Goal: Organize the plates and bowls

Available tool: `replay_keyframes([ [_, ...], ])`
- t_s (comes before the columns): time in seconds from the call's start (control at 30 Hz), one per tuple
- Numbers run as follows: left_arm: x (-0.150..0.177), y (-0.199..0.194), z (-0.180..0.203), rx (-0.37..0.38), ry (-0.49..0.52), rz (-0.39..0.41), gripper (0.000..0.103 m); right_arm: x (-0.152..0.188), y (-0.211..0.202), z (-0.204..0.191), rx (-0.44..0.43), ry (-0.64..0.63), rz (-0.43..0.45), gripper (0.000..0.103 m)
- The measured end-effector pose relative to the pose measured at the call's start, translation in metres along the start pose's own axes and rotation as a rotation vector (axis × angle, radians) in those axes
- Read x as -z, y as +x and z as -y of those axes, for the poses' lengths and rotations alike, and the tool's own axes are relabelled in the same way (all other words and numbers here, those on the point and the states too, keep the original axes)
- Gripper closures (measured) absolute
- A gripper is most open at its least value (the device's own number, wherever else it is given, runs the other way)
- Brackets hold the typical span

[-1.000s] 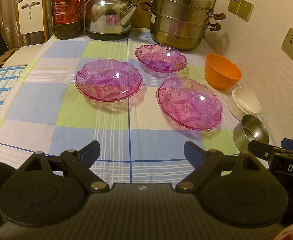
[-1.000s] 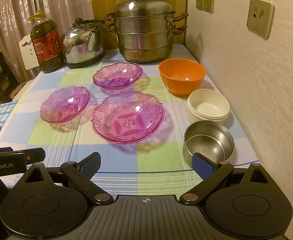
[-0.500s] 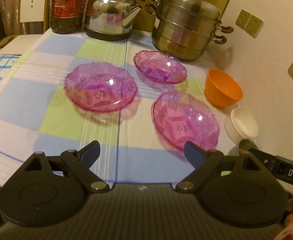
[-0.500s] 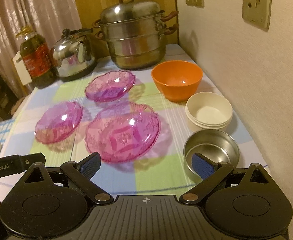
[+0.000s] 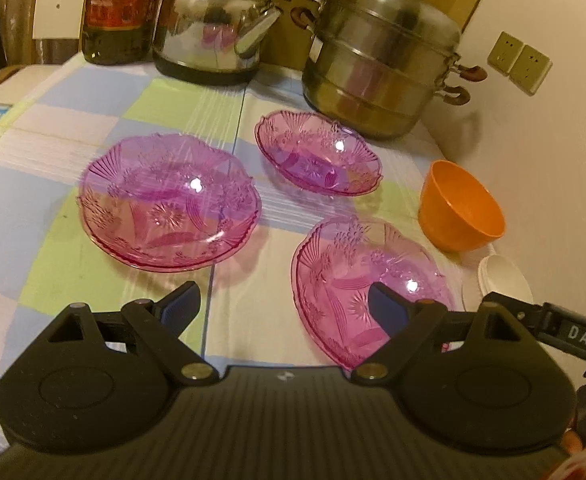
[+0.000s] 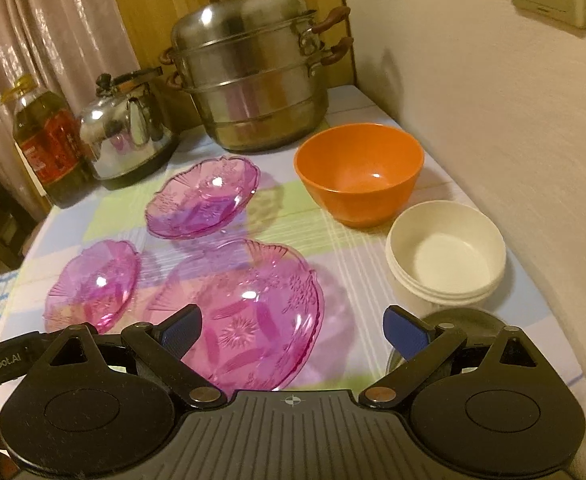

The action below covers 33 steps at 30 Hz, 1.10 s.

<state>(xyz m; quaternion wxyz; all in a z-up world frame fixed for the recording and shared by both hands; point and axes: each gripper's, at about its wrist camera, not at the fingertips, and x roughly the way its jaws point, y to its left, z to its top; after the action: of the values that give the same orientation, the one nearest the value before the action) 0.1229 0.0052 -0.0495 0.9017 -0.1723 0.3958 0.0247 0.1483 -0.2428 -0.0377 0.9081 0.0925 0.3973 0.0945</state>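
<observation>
Both tools have advanced toward the dishes since the earlier views, and the pink plates now fill more of each picture. Treat this as the approach step; nothing is stacked yet.

Left tool (image 5: 281,308): released, jaws wide, nothing between them. It now sits just short of the near-left pink plate (image 5: 169,202) and the near-right pink plate (image 5: 367,284), its right finger overlapping the latter's rim in view.

Right tool (image 6: 293,330): jaws wide but beginning to close, with no pad pressing on anything. The near-right pink plate lies under and between its fingers in the right wrist view; contact cannot be confirmed.

Task items on the surface (image 5: 165,116): three pink plates lie apart from each other, the far pink plate (image 5: 319,152) just in front of the steamer pot (image 5: 381,60). Along the wall stand the orange bowl (image 6: 359,172), the white bowl stack (image 6: 447,254) and the steel bowl (image 6: 465,318), now mostly hidden behind the right tool.

You should expect the near-right plate to be taken first.
</observation>
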Motion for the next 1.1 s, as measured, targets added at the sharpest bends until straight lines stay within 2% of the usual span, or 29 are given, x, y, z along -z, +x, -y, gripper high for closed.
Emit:
replay_keyframes([
  [0.03,0.000,0.004,0.000,0.003,0.000,-0.008,0.017,-0.001,0.006,0.001,-0.002,-0.005,-0.007,0.019],
  [0.07,0.000,0.009,0.000,0.005,0.001,-0.016,0.019,-0.001,0.011,0.002,-0.002,-0.005,-0.016,0.023],
  [0.2,0.001,0.025,0.002,0.009,0.010,-0.036,0.028,-0.002,0.031,0.007,0.024,-0.001,-0.030,0.025],
  [0.23,0.002,0.029,0.002,0.013,0.014,-0.040,0.029,-0.002,0.035,0.009,0.027,0.000,-0.032,0.028],
  [0.3,0.003,0.035,0.002,0.017,0.019,-0.045,0.038,-0.002,0.043,0.011,0.034,0.004,-0.044,0.031],
  [0.43,0.005,0.046,0.003,0.023,0.017,-0.048,0.045,-0.001,0.055,0.017,0.037,0.015,-0.069,0.038],
  [0.6,0.005,0.058,0.004,0.043,0.011,-0.067,0.063,0.001,0.062,0.019,0.033,0.012,-0.092,0.045],
  [0.83,0.007,0.067,0.008,0.045,0.042,-0.076,0.074,0.001,0.069,0.019,0.037,0.012,-0.109,0.056],
  [0.9,0.007,0.068,0.008,0.044,0.044,-0.080,0.080,0.001,0.071,0.019,0.037,0.007,-0.115,0.059],
  [1.1,0.006,0.071,0.006,0.042,0.042,-0.084,0.085,0.002,0.077,0.019,0.038,0.015,-0.136,0.068],
])
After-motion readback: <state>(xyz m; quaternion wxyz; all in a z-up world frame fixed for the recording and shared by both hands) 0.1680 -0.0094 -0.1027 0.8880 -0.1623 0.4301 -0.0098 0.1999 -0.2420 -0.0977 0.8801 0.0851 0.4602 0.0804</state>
